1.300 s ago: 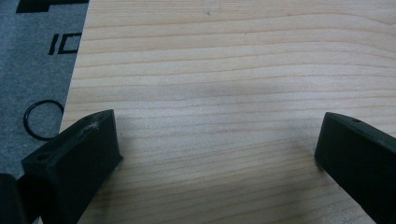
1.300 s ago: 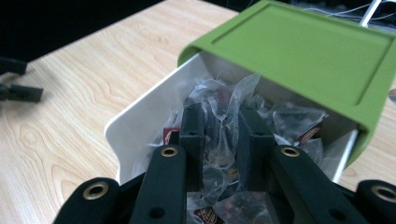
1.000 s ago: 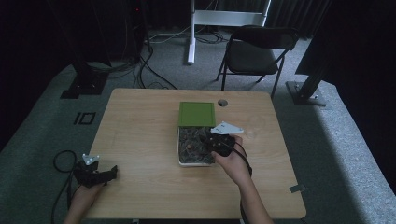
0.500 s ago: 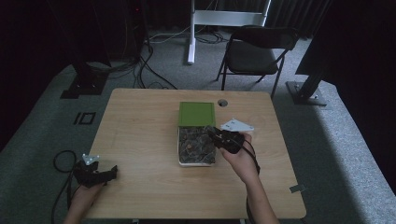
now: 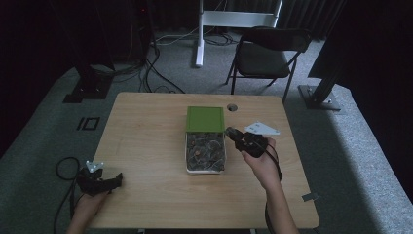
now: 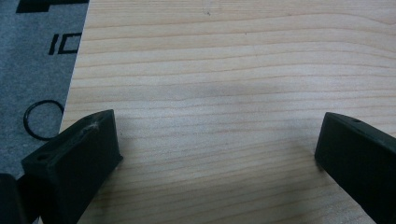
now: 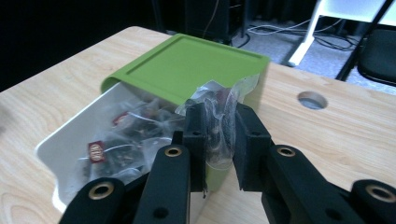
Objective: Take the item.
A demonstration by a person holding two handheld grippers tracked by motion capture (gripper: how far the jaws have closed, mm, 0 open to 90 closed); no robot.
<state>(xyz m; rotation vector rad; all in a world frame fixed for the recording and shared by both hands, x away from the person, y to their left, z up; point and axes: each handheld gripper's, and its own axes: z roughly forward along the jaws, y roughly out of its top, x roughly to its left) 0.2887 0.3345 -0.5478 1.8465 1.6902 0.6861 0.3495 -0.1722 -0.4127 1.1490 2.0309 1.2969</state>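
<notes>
My right gripper (image 7: 219, 135) is clamped on a clear packet (image 7: 219, 119) of dark dried stuff, the pads squeezing its crumpled plastic from both sides so it hangs upright between them. I hold it just off the right side of the white container (image 5: 187, 158), at its far right corner, so it can come away without dragging over the wall.

My left gripper (image 5: 100, 180) rests at the near left corner of the table (image 5: 146, 126), well apart from the work, its jaws standing wide with bare wood between them. I judge it is parked there simply to stay out of the way, since one hand is enough for this pick.

Farther in, the container sits near the middle of the table, its near part open and full of more such packets (image 7: 112, 149). The green lid (image 5: 205, 119) is pushed back over the far part only, which leaves the near end free for reaching in.

Beyond that is a round hole (image 5: 232, 107) in the tabletop, and past the far edge a folding chair (image 5: 265, 53) stands on the carpet.
</notes>
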